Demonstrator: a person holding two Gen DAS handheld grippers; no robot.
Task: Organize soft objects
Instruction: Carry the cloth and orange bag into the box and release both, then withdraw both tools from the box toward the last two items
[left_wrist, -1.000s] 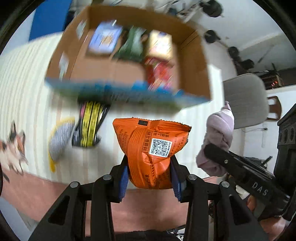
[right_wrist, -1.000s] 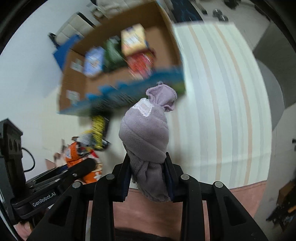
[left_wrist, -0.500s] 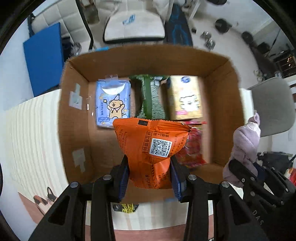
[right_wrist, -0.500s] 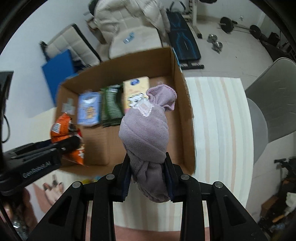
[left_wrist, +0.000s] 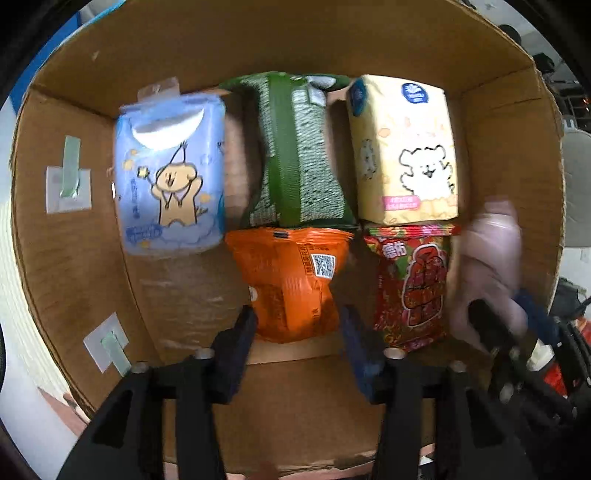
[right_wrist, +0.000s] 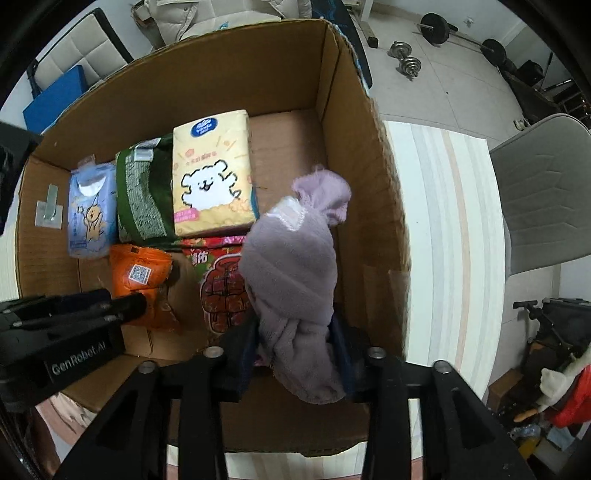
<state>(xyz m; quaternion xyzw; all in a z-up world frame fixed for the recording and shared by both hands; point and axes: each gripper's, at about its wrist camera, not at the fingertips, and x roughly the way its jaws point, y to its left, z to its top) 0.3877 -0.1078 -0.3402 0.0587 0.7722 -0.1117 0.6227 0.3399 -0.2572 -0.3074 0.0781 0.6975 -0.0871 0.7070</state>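
A cardboard box (left_wrist: 509, 155) holds a blue tissue pack (left_wrist: 170, 173), a green pack (left_wrist: 295, 151), a yellow tissue pack (left_wrist: 402, 151) and a red snack bag (left_wrist: 410, 280). My left gripper (left_wrist: 297, 328) is open inside the box; the orange snack bag (left_wrist: 291, 284) lies on the box floor between its spread fingers. My right gripper (right_wrist: 293, 343) is shut on a knotted lilac sock (right_wrist: 291, 273), held over the box's right side. The sock also shows blurred in the left wrist view (left_wrist: 487, 273). The orange bag shows in the right wrist view (right_wrist: 144, 280).
The box (right_wrist: 369, 155) stands on a striped table (right_wrist: 450, 236). A grey chair (right_wrist: 546, 192) is to the right. Weights (right_wrist: 406, 62) and a blue mat (right_wrist: 55, 99) lie on the floor beyond.
Both grippers moved forward and down into the box. My left gripper opened and let the orange bag rest on the box floor. The right one still holds the sock.
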